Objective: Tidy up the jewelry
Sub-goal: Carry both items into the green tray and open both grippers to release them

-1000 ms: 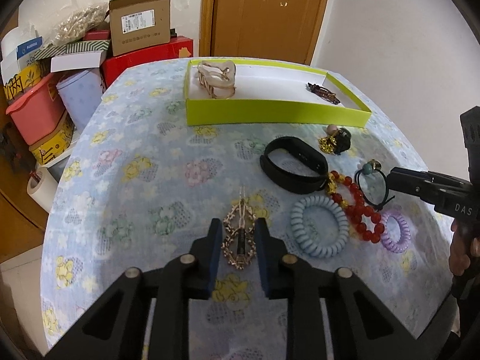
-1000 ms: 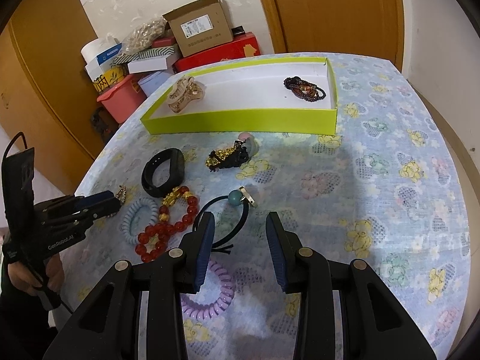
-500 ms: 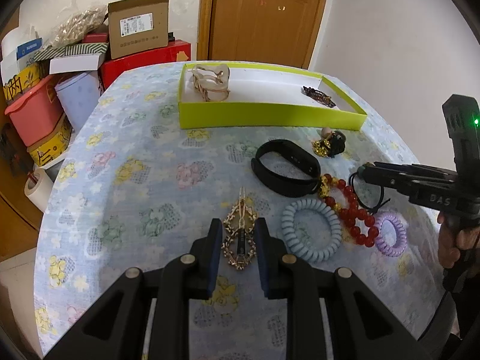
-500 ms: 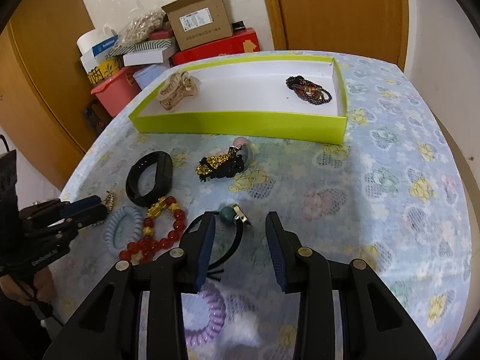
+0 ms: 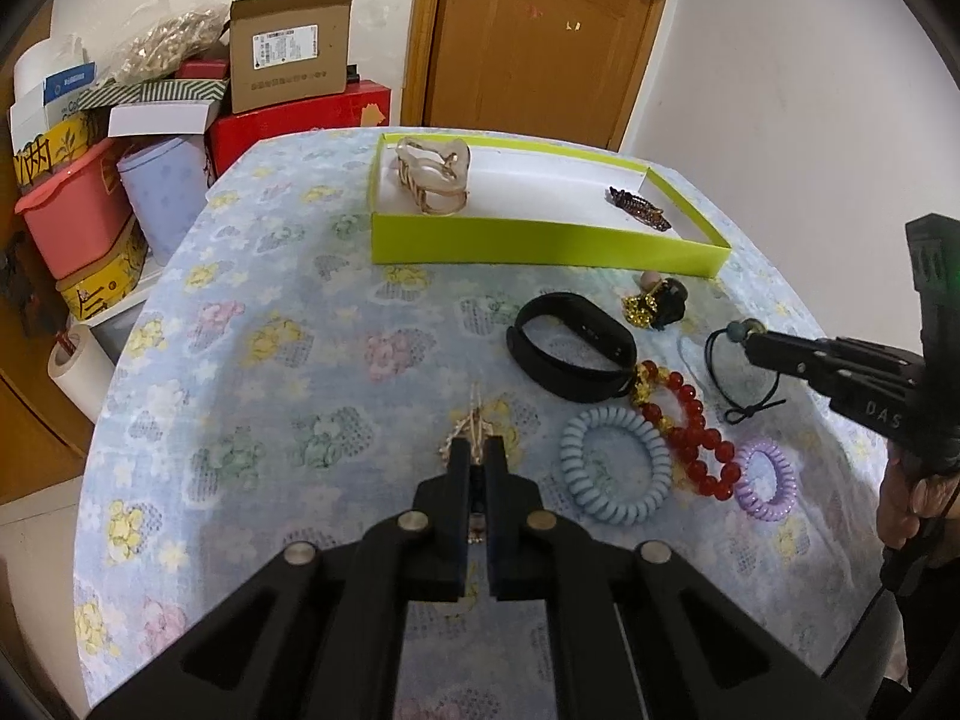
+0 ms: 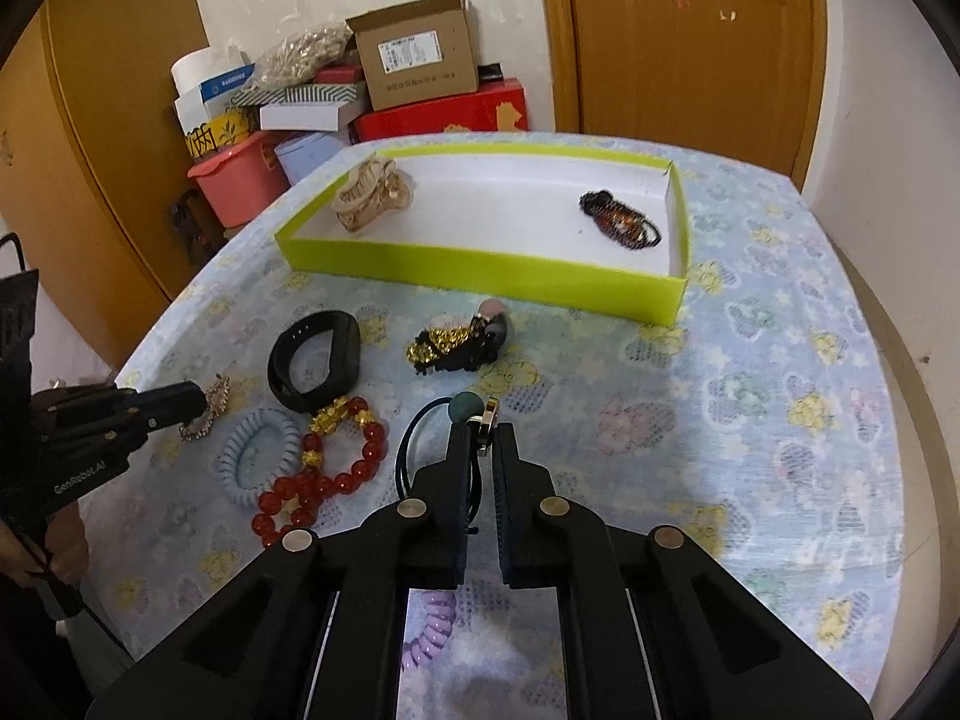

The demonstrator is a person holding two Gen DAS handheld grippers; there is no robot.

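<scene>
filigree gold hairpin (image 5: 474, 433) pinched by left gripper (image 5: 478, 450).

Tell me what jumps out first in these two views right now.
The lime-green tray at the far side of the table, holding a beige claw clip and a dark hair clip. Nearer, loose jewelry lies scattered: the left gripper is shut on a gold ornate hairpin, the right gripper on a black hair tie.

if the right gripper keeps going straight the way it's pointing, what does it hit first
Probably the black and gold hair accessory, then the green tray's front wall. The right gripper is shut on the black hair tie.
</scene>
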